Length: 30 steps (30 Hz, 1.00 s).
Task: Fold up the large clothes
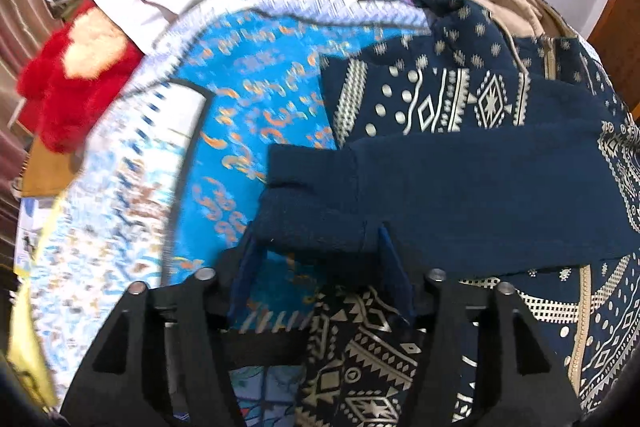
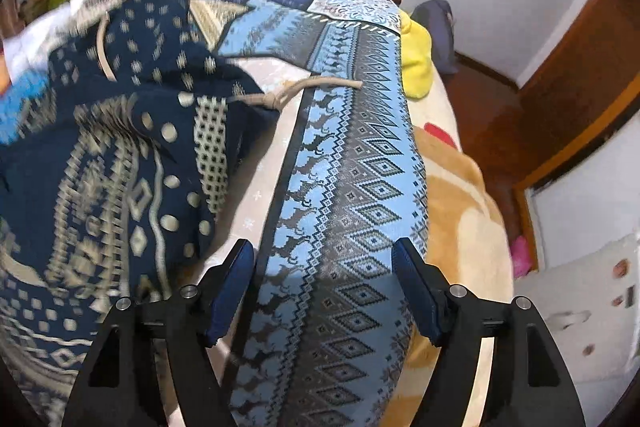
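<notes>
Both hand-held grippers stand open: the left hand-held gripper [image 1: 316, 247] straddles the navy patterned hoodie's plain sleeve cuff [image 1: 312, 211] without pinching it; the right hand-held gripper [image 2: 324, 283] hangs empty over the blue bedspread [image 2: 352, 187] just beside the hoodie [image 2: 120, 167].

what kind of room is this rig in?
Most likely a bedroom in a home. The navy patterned hoodie lies on a bed with a blue patterned bedspread, a red plush toy sits at its edge, and a wooden door frame stands behind.
</notes>
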Tool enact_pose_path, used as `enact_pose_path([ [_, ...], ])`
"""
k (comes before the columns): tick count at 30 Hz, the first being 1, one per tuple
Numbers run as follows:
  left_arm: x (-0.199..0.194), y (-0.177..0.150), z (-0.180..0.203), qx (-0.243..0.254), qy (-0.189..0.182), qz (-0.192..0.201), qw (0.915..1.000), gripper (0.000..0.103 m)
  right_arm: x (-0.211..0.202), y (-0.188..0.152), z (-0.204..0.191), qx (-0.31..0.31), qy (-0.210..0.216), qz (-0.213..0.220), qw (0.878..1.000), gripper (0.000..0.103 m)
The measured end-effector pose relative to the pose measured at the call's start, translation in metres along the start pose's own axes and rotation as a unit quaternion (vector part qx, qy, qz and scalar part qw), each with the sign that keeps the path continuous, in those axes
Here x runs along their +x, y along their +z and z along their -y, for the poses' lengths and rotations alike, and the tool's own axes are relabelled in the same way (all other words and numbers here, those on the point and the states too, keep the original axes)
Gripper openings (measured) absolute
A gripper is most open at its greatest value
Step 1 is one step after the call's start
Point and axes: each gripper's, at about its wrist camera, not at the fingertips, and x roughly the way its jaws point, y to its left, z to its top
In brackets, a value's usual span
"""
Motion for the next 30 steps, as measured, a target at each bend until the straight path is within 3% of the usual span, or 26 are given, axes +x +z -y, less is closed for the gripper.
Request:
enact_pose_path([
  [6, -0.029, 0.032, 0.004, 0.009, 0.017, 0.030, 0.9994, 0.081, -0.042, 0.023, 0.011, 0.066, 0.105, 0.034, 0.992, 0.072],
  [10, -0.049, 0.068, 0.020, 0.022, 0.005, 0.059, 0.9980, 0.095, -0.065, 0.057, -0.003, 0.065, 0.152, 0.066, 0.984, 0.091],
  [15, -0.048, 0.114, 0.046, 0.029, -0.021, 0.072, 0.9968, 0.100, -0.067, 0.109, -0.035, 0.048, 0.182, 0.085, 0.978, 0.097],
  [23, 0.014, 0.177, 0.077, 0.004, -0.060, 0.041, 0.9973, 0.100, -0.005, 0.190, -0.105, 0.011, 0.210, 0.046, 0.976, 0.097],
  [30, 0.077, 0.208, 0.092, -0.040, -0.101, 0.005, 0.9941, 0.100, 0.079, 0.248, -0.146, 0.064, 0.223, -0.010, 0.973, 0.097],
])
